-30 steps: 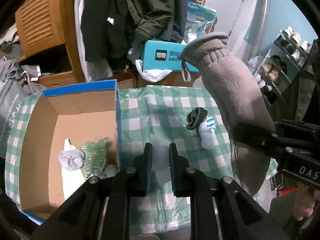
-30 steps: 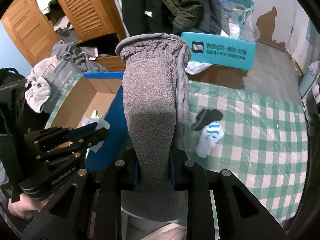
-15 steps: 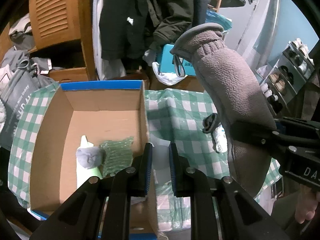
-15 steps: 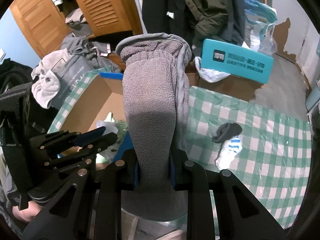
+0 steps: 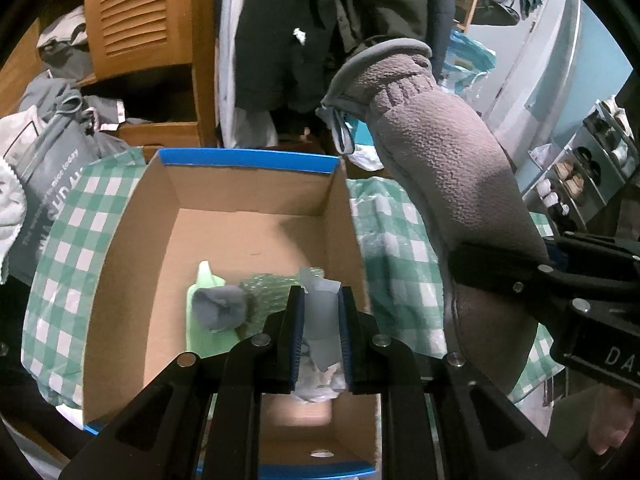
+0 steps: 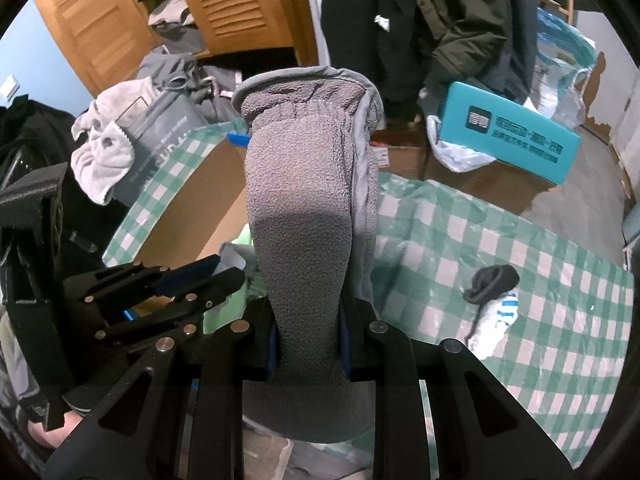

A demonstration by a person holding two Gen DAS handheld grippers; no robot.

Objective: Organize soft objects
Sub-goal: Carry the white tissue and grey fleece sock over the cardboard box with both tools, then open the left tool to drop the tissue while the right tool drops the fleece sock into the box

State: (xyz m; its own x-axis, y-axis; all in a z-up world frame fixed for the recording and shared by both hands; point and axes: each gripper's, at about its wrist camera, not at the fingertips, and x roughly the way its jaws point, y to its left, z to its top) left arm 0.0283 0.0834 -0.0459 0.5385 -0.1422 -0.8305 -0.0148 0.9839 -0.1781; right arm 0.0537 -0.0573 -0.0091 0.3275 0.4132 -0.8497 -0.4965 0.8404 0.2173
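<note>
My left gripper (image 5: 319, 300) is shut on a pale grey soft piece (image 5: 320, 320) and holds it over the near right part of the open cardboard box (image 5: 132, 240). In the box lie a rolled grey sock (image 5: 220, 306), a light green item (image 5: 204, 320) and a green bubble-wrap piece (image 5: 272, 288). My right gripper (image 6: 308, 312) is shut on a grey fleece mitten (image 6: 308, 184), cuff up, held just right of the box; it also shows in the left wrist view (image 5: 452, 184). A dark sock (image 6: 492, 282) and a white-blue sock (image 6: 496, 320) lie on the checked cloth.
The green-white checked cloth (image 6: 540, 264) covers the table. Behind are a teal box (image 6: 512, 136), hanging dark coats (image 5: 320, 28), a louvred wooden cabinet (image 5: 136, 12), a grey bag (image 5: 52, 172) with a towel (image 6: 104, 152), and a shoe rack (image 5: 584, 168) at right.
My left gripper has moved left from above the cloth to above the box, still holding the pale piece. The right gripper with the mitten followed left, toward the box edge.
</note>
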